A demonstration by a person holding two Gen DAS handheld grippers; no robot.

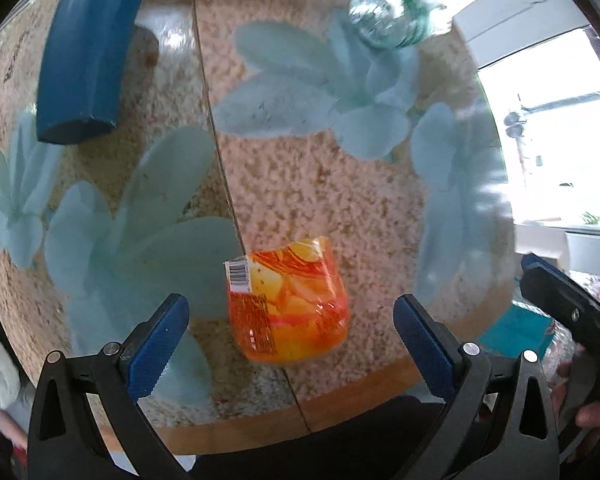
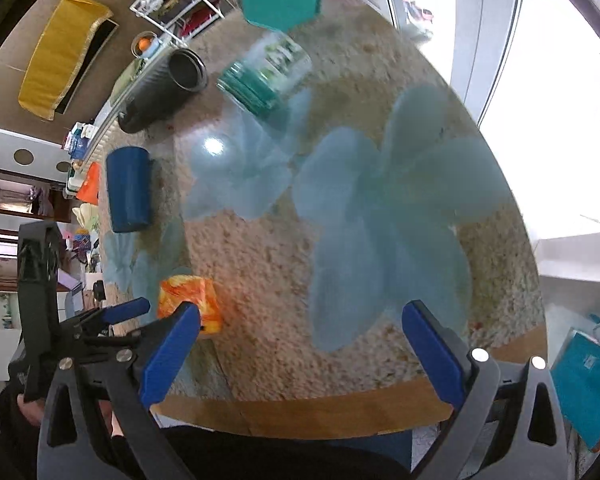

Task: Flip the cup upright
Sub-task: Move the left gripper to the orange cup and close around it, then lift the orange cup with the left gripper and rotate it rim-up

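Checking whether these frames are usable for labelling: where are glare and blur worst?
Left wrist: window blown out at right, clear glass smeared, orange cup fairly sharp. Right wrist: window overexposed, lamp glare spot on table, teal-lidded jar motion-blurred.

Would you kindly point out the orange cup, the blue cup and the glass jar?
orange cup (image 1: 288,300), left wrist view, patterned side wall.
blue cup (image 1: 86,56), left wrist view, side wall.
glass jar (image 2: 266,76), right wrist view, blurred side.

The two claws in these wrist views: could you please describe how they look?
Both look alike. The left claw and right claw each have two blue, ribbed finger pads mounted on black triangular-cutout arms with silver rivets. A bare hand grips the right claw's black handle; no markings are legible.
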